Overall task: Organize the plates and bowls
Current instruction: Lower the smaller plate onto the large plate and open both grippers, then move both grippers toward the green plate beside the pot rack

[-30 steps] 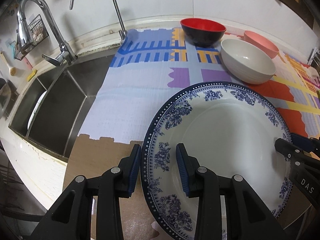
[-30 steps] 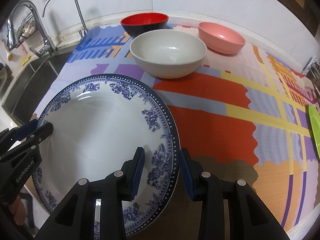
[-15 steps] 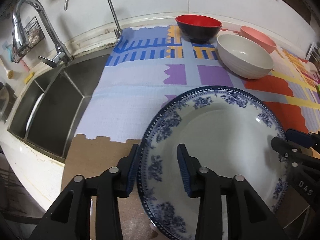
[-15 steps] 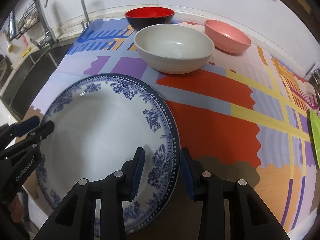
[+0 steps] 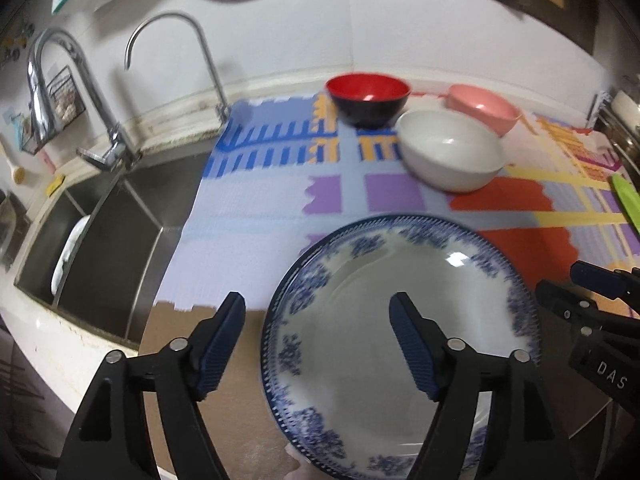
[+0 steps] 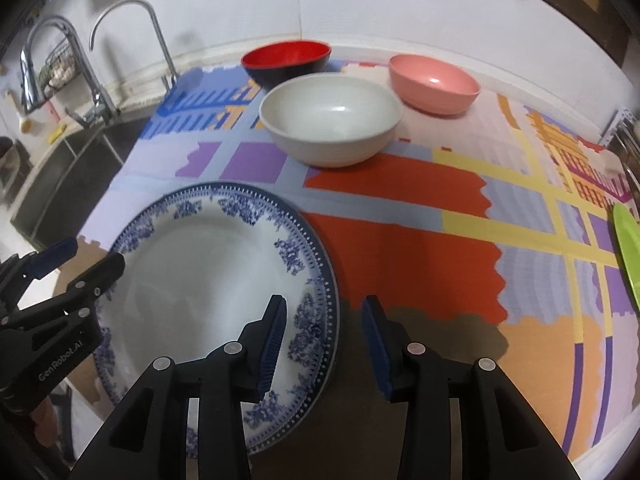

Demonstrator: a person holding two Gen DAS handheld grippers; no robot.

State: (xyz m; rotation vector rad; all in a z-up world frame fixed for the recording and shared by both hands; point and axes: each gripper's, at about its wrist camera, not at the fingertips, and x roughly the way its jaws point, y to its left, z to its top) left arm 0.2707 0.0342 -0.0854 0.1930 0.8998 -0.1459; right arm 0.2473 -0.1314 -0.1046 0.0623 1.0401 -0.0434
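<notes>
A blue-and-white floral plate (image 5: 400, 320) (image 6: 216, 280) lies at the near left of the patterned mat. My left gripper (image 5: 318, 344) is open, its jaws wide on either side of the plate's left rim, not touching. My right gripper (image 6: 324, 344) is open, its jaws astride the plate's right rim. A white bowl (image 5: 450, 156) (image 6: 330, 124), a red-and-black bowl (image 5: 368, 98) (image 6: 286, 62) and a pink bowl (image 5: 482, 108) (image 6: 434, 84) stand at the back.
A steel sink (image 5: 104, 236) with two taps (image 5: 48, 92) lies to the left. A green plate edge (image 6: 628, 256) shows at the far right. The colourful mat (image 6: 400, 208) covers the counter. The counter's front edge runs just under the grippers.
Both grippers have opened and let go of the plate's rim, the left one widely. Both have drawn back a little; the plate rests on the counter.
</notes>
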